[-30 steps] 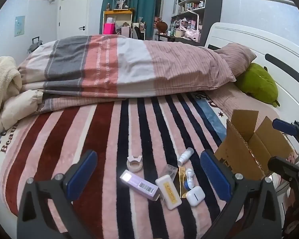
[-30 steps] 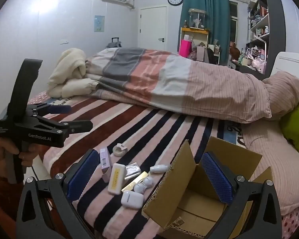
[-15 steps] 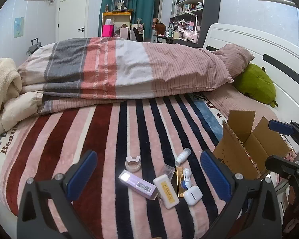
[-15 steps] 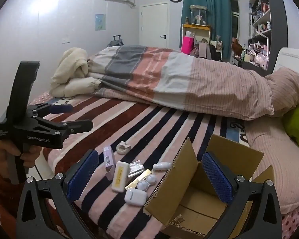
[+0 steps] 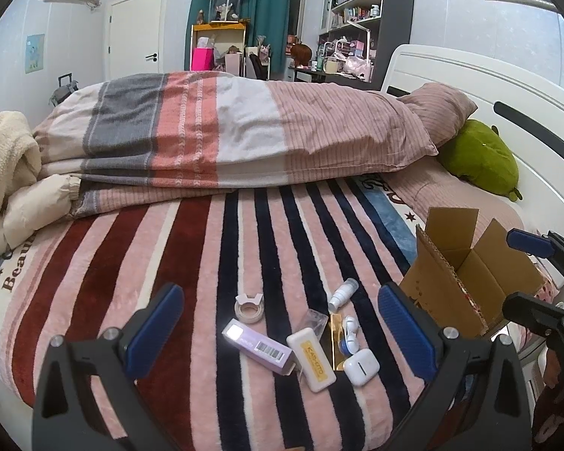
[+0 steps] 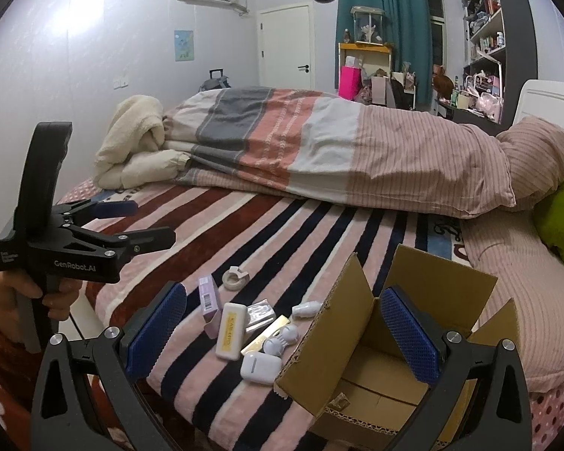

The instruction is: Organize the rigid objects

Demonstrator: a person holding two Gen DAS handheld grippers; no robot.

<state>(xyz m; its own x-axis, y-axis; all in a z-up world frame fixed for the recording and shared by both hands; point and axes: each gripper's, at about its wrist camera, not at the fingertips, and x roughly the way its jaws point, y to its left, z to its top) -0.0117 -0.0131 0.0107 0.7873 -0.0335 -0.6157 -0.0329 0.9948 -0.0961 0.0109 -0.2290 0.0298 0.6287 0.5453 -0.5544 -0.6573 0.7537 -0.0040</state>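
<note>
Several small items lie on the striped blanket [image 5: 191, 263]: a purple box [image 5: 257, 349], a white bar-shaped case [image 5: 311, 360], a white earbud case [image 5: 361, 366], a small white bottle [image 5: 342, 294], a tape ring [image 5: 249, 307] and a gold card [image 5: 335, 342]. An open cardboard box [image 5: 466, 282] stands to their right. My left gripper [image 5: 278, 334] is open above the items, empty. My right gripper [image 6: 282, 334] is open and empty, over the cardboard box's [image 6: 406, 357] left flap. The earbud case [image 6: 260, 366] and purple box [image 6: 209, 302] show there too.
A folded striped duvet [image 5: 244, 139] lies across the bed behind the items. A green plush [image 5: 481, 161] and a pillow [image 5: 440, 109] sit at the headboard. A cream blanket [image 5: 3, 165] is heaped at the far left. The bed's near edge is just below the items.
Both grippers have pulled back and up slightly, so the items and box look a little farther away. Nothing was picked up or moved on the bed.
</note>
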